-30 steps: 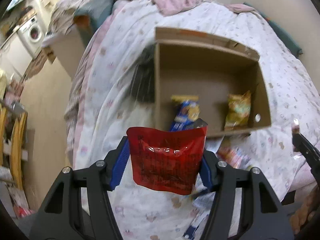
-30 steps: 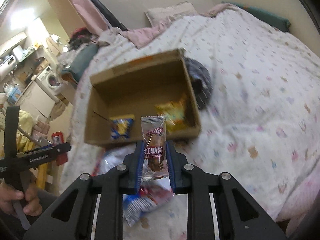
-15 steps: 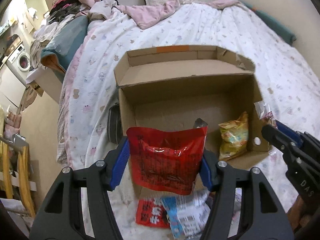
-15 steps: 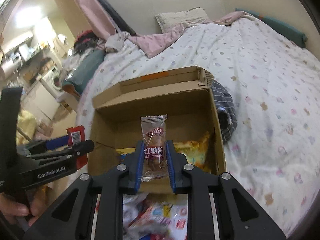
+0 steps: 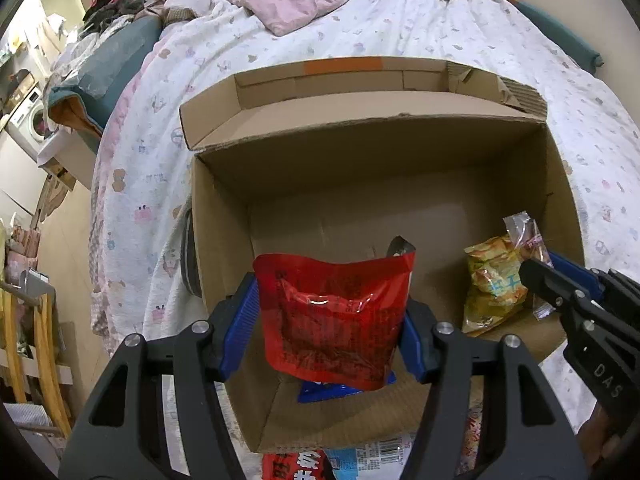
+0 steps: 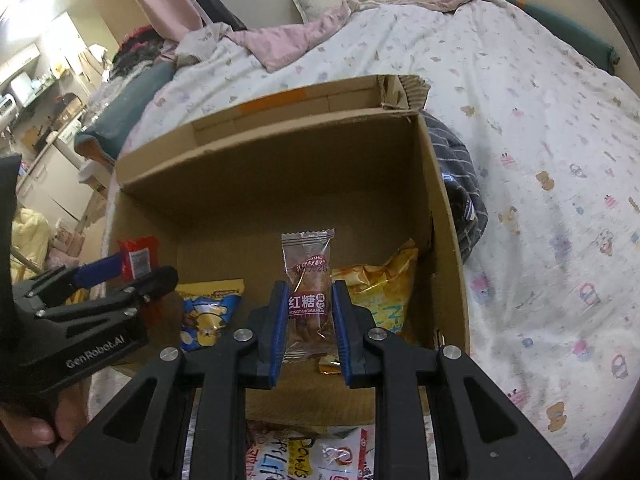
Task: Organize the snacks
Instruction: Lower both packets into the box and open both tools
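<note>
The left gripper [image 5: 332, 320] squeezes a shiny red snack bag [image 5: 334, 316]. The right gripper [image 6: 310, 320] pinches a small clear candy packet [image 6: 308, 292]. Only the right view shows the blue chip bag [image 6: 210, 312] whole, left of its fingers.

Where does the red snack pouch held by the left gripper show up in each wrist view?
Left wrist: red pouch centre, low, clamped between the blue pads.
Right wrist: red pouch at left edge, seen end-on.
Shared landmark: yellow chip bag in the cardboard box.
</note>
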Demonstrator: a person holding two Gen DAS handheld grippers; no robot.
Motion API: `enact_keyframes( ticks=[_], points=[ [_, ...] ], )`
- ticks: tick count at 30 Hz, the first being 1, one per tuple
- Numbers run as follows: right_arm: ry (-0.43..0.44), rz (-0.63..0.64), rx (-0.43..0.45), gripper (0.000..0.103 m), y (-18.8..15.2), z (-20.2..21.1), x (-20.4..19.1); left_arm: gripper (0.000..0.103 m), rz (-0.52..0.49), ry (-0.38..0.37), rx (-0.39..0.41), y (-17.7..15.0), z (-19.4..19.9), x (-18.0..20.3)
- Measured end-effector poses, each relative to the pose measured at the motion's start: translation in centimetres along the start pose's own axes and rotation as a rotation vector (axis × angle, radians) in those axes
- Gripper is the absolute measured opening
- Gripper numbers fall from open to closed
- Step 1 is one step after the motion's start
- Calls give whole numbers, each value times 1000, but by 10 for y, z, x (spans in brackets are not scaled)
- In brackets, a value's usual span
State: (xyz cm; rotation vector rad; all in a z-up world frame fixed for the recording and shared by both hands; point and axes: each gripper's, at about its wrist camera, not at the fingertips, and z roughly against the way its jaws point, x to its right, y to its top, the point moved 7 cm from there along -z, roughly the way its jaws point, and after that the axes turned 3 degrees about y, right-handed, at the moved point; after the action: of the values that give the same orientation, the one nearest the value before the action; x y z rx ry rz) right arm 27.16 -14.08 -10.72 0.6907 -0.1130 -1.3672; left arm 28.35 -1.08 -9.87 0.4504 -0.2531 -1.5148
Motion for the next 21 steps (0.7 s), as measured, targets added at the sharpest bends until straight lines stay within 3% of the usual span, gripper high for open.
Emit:
enact_keyframes(
  ticks=[8, 14, 21],
  points=[
    [18, -3, -10, 23, 0, -5, -5, 63, 7, -36, -35, -6, -13, 3],
    [40, -10, -10, 23, -2, -5, -7, 77, 19, -66, -24, -4, -9, 6],
    [51, -31, -7, 26, 1, -3, -3, 78, 38, -43, 12, 2, 0, -2]
  ],
)
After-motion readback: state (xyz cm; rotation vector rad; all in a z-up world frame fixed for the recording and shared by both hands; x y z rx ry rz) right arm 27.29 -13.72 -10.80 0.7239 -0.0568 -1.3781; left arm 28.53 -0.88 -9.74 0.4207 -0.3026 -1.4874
